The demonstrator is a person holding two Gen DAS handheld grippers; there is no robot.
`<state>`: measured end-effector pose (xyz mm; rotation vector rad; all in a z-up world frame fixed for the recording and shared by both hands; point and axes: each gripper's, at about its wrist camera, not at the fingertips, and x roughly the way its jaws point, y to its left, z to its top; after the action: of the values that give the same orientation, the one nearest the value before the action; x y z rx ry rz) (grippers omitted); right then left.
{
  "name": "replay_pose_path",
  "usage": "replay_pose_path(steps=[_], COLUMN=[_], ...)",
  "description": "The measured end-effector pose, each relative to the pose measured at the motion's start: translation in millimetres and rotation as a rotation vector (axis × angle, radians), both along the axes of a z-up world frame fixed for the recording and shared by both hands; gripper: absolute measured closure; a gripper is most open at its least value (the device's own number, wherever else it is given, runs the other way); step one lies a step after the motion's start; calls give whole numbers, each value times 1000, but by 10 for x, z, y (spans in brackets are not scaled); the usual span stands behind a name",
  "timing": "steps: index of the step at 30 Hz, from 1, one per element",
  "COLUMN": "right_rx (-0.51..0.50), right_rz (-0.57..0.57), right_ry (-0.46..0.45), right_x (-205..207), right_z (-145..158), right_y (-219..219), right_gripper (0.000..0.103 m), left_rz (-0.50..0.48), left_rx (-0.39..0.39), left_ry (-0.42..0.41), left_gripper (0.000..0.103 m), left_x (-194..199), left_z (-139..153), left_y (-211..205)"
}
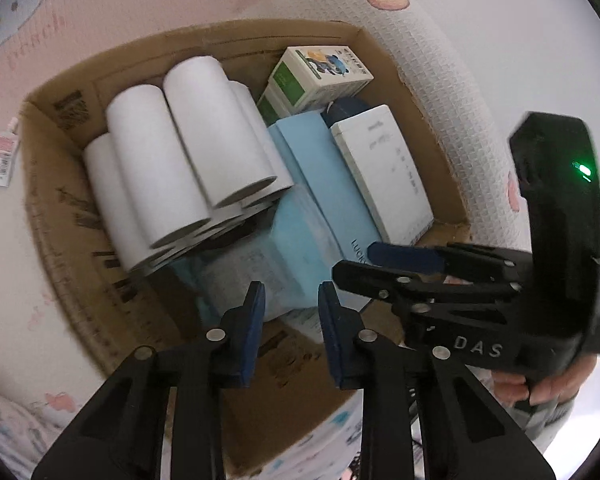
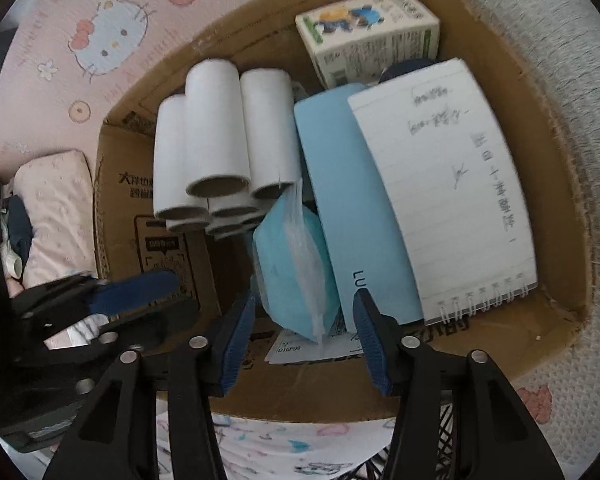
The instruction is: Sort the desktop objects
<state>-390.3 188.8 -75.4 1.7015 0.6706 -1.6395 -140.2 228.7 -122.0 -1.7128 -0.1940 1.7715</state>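
Brown cardboard box (image 2: 556, 184) already crammed: bundle of white cardboard tubes (image 2: 220, 148) stacked on the left, soft light-blue plastic-wrapped pack (image 2: 292, 264) in the middle, light-blue flat case (image 2: 352, 200) and white spiral notepad (image 2: 444, 184) leaning on the right. Left gripper (image 1: 291, 328) and right gripper (image 2: 303, 340) hovering above, fingers spread, holding nothing. Main risk, probably: bumping the tube stack so it rolls apart, or snagging the pack's loose wrap.

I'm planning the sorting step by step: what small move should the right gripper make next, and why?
Probably ease the right gripper down around the light blue packet: it is open, empty, and the packet lies loose just ahead of its fingers inside the cardboard box.
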Motion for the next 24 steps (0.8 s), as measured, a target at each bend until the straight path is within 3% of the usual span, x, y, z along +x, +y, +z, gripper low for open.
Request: replay_pose_path(steps=[1,4,7,12,21,24], right_rx=[-16,-55,-45,7,18,30], right_rz=[4,-2,3,-13,-1,11], right_ry=[8,18,46,97,103,112], right_x=[6,-16,-54,-126,-191,-160], right_z=[32,75,64,-40,-39,-58], right_y=[5,31,12,27,109,99], right_gripper=[77,83,83,83,83,83], left_rz=[12,22,18,47,55,59], left_rx=[12,31,42,35,-8,-52], left_ry=[-2,-12,-31,-114,-139,-110], left_gripper=[73,73,73,62,58,56], left_x=[-4,-28,-54,-145,-118,-77], left_z=[-17,-69,-136,-340,-615,-608], left_y=[-2,33,112,223,299,337])
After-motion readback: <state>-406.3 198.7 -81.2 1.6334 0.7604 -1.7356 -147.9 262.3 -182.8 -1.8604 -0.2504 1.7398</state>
